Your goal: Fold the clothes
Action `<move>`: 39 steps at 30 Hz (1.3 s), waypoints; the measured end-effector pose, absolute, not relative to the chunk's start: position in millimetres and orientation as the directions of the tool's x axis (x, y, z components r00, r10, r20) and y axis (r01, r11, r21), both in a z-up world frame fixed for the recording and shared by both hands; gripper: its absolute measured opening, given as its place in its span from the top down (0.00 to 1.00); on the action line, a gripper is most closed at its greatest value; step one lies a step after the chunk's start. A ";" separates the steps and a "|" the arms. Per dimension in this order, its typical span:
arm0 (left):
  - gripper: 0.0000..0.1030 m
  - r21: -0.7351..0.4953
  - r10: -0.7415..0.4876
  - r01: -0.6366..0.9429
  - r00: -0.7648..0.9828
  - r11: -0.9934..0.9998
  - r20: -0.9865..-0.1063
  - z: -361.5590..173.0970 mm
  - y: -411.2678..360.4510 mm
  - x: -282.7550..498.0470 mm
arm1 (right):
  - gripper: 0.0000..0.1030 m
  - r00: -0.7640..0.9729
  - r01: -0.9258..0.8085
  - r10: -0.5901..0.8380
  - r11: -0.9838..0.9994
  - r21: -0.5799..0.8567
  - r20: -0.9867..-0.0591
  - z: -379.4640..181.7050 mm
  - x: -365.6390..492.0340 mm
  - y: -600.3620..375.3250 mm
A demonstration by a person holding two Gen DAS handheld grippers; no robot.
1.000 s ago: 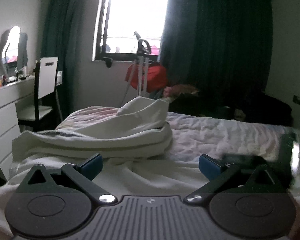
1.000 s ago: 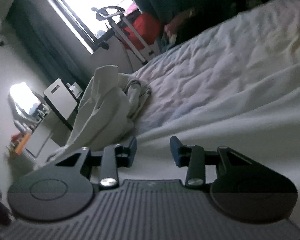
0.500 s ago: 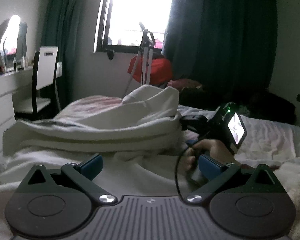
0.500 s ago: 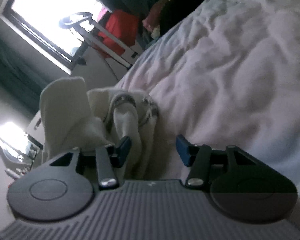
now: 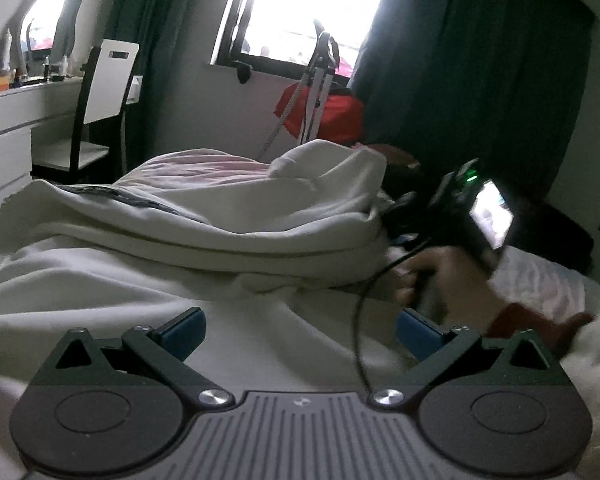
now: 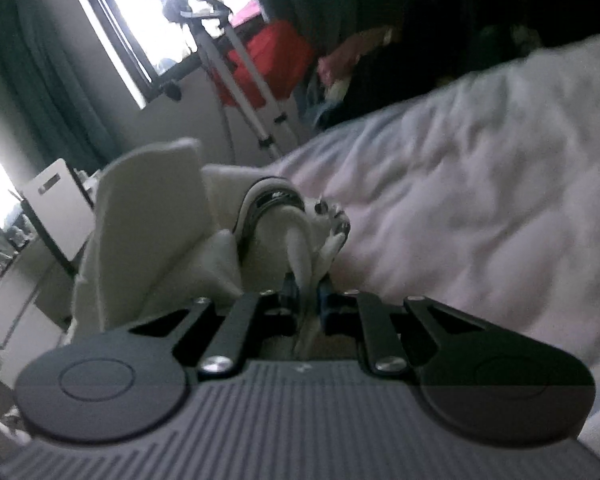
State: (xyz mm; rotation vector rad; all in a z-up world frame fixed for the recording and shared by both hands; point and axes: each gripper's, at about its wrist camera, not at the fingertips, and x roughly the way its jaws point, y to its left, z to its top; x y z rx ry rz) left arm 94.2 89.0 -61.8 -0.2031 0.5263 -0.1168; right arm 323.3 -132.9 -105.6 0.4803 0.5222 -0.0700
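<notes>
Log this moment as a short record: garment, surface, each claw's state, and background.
garment: white garment, heaped and rumpled, dark-striped trim showing
surface: bed with a pale wrinkled cover
left claw: open, nothing between its pads, low over white fabric
right claw: jaws have just been closing, now shut on a fold of the white garment
background: bright window, dark curtains, white chair, red bag

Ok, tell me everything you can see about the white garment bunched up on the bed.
The white garment is thick, soft, off-white fabric lying in a rumpled, loosely layered heap on the pale bed cover, one stiff flap standing up. A dark grey striped band runs along one edge. The right gripper has just closed on a thin fold at its end. The left gripper hangs open short of it.
</notes>
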 end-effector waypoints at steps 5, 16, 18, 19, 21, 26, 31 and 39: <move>0.00 -0.210 -0.149 0.050 0.861 0.976 -0.486 -58.0 87.3 95.4 | 0.88 0.875 0.290 -0.126 0.910 0.297 -0.468 -62.5 299.4 -189.6; 0.00 -0.241 -0.130 0.005 0.853 0.970 -0.506 -55.7 95.4 102.6 | 0.85 0.794 0.510 -0.457 0.860 0.029 -0.401 -15.8 256.9 -317.9; 0.00 -0.229 -0.129 0.010 0.851 0.973 -0.509 -57.2 92.8 102.5 | 0.76 0.783 0.506 -0.441 0.861 0.039 -0.439 -30.1 251.4 -326.4; 0.00 -0.223 -0.129 0.014 0.851 0.975 -0.509 -58.2 91.5 102.1 | 0.73 0.775 0.510 -0.427 0.858 0.063 -0.465 -36.8 248.1 -330.9; 0.00 -0.209 -0.125 0.019 0.851 0.978 -0.510 -59.6 88.9 102.5 | 0.52 0.771 0.534 -0.398 0.829 0.164 -0.497 -50.8 234.9 -339.1; 0.00 -0.198 -0.130 0.030 0.845 0.980 -0.518 -65.8 82.9 105.7 | 0.26 0.832 0.528 -0.301 0.688 0.498 -0.467 -81.2 181.5 -358.5; 0.00 -0.227 -0.159 0.039 0.826 0.973 -0.540 -71.8 75.8 111.3 | 0.20 0.893 0.416 -0.092 0.541 0.731 -0.441 -117.0 163.1 -367.5; 0.00 -0.252 -0.181 0.043 0.813 0.967 -0.554 -82.7 64.4 115.9 | 0.19 0.865 0.383 0.108 0.489 0.784 -0.489 -161.4 218.3 -328.3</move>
